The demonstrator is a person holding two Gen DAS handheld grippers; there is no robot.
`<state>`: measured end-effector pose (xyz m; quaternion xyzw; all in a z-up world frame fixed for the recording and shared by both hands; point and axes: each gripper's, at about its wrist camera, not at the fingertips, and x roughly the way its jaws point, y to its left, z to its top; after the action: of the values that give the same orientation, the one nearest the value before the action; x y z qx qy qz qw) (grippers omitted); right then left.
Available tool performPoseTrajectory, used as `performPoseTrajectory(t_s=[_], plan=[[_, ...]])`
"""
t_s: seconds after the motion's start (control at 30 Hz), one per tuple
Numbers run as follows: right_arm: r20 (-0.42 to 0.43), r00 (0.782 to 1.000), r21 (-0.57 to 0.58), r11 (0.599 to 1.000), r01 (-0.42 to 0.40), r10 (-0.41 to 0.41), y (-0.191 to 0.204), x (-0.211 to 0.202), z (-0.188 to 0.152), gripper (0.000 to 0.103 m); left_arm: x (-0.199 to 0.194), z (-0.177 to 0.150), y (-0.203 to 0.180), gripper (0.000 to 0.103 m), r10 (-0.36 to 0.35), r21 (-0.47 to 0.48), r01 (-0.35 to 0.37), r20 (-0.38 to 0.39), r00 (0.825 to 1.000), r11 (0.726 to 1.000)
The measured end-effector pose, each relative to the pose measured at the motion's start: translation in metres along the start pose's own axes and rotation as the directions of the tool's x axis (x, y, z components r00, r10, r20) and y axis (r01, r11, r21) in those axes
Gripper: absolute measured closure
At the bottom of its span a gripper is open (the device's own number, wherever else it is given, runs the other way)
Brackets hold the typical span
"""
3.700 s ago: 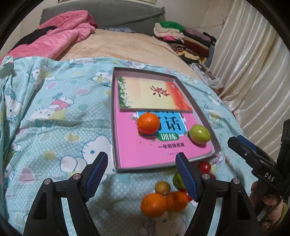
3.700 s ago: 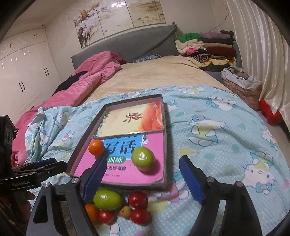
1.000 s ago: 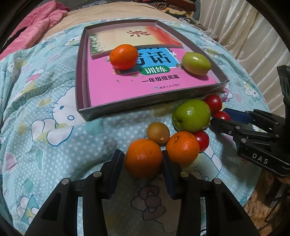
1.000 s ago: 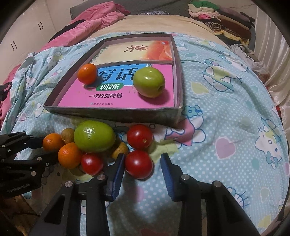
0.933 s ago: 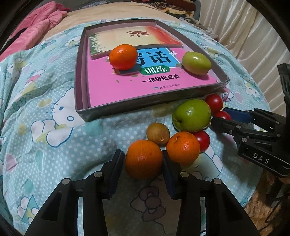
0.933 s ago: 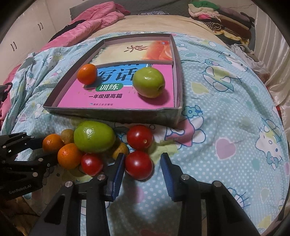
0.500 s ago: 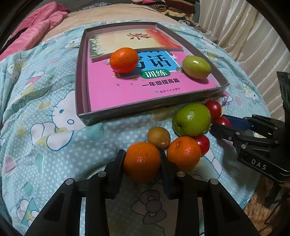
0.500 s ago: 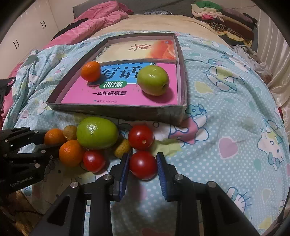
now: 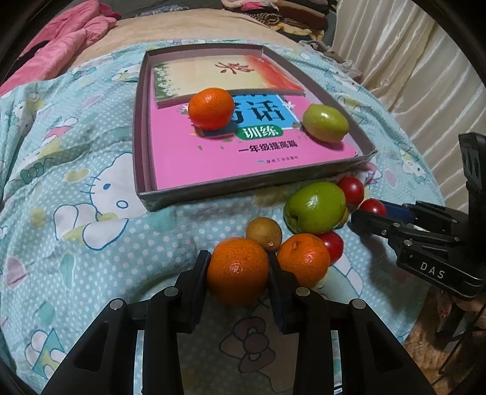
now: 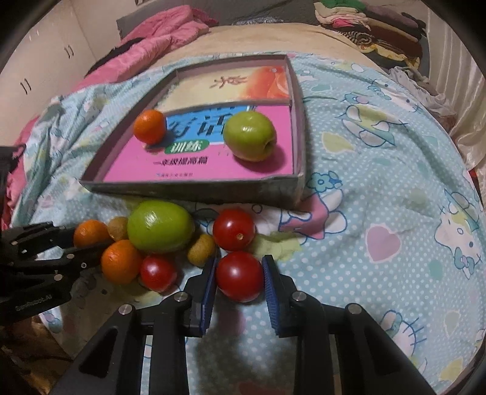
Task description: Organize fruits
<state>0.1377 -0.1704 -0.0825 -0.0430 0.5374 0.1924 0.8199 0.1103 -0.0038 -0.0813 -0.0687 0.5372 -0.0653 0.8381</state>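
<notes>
Orange tangerine (image 9: pixel 238 270): clamped between both pads of the left gripper (image 9: pixel 240 273), near the front wall of the tray, on the bedspread.
Left jaws: just narrowed onto the tangerine, nearly closed, pads pressing its two sides.
Red tomato (image 10: pixel 240 276): pinched between the blue pads of the right gripper (image 10: pixel 240 281), in front of the tray's right front corner.
Right jaws: just narrowed onto the tomato, nearly closed, both pads touching it.
Cardboard tray (image 9: pixel 139 152): lying on the blue cartoon-print bedspread (image 9: pixel 76 188), pink workbook (image 9: pixel 182 152) flat inside as its floor.
Inside the tray: one tangerine (image 9: pixel 211 108) at left, one green apple (image 9: pixel 325 123) at right, well apart.
Loose pile in front of the tray: large green apple (image 10: pixel 160 226), second tangerine (image 9: pixel 303 263), two small brownish fruits (image 10: pixel 201 249), two more tomatoes (image 10: pixel 234 229), all touching or just beside one another.
Behind the tray: pink quilt (image 10: pixel 170 30), folded clothes (image 10: pixel 364 18).
</notes>
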Motion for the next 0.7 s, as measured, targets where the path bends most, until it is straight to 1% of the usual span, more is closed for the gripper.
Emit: performPoseTrajectory(t_s=[0.1, 0.2, 0.37, 0.47, 0.6, 0.7], plan=[[0.032, 0.999, -0.005, 1.0, -0.017, 0.017, 0.003, -0.01, 0.0, 0.073, -0.008, 0.001, 0.001, 0.066, -0.012, -0.007, 0.012, 0.02, 1.0, 1.0], [0.067, 0.997, -0.028, 0.999, -0.025, 0.027, 0.008, -0.018, 0.0, 0.073, -0.015, 0.001, 0.002, 0.066, -0.008, -0.007, 0.008, 0.041, 0.999, 1.0], [0.068, 0.997, -0.027, 0.999, -0.032, 0.033, 0.008, -0.019, 0.0, 0.073, -0.022, 0.001, 0.003, 0.066, -0.009, -0.015, 0.01, 0.065, 0.998, 1.0], [0.101, 0.994, -0.018, 0.999, -0.044, 0.046, 0.007, -0.025, 0.001, 0.073, -0.025, 0.003, 0.003, 0.066, -0.011, -0.021, 0.013, 0.08, 0.997, 1.0], [0.118, 0.992, -0.027, 0.999, -0.047, 0.049, 0.009, -0.028, 0.003, 0.073, -0.031, 0.003, 0.002, 0.066, -0.01, -0.024, 0.012, 0.099, 0.995, 1.0], [0.163, 0.984, -0.039, 0.997, -0.068, 0.074, 0.011, -0.036, 0.006, 0.073, -0.038, 0.004, 0.001, 0.066, 0.001, -0.019, 0.002, 0.129, 0.992, 1.0]])
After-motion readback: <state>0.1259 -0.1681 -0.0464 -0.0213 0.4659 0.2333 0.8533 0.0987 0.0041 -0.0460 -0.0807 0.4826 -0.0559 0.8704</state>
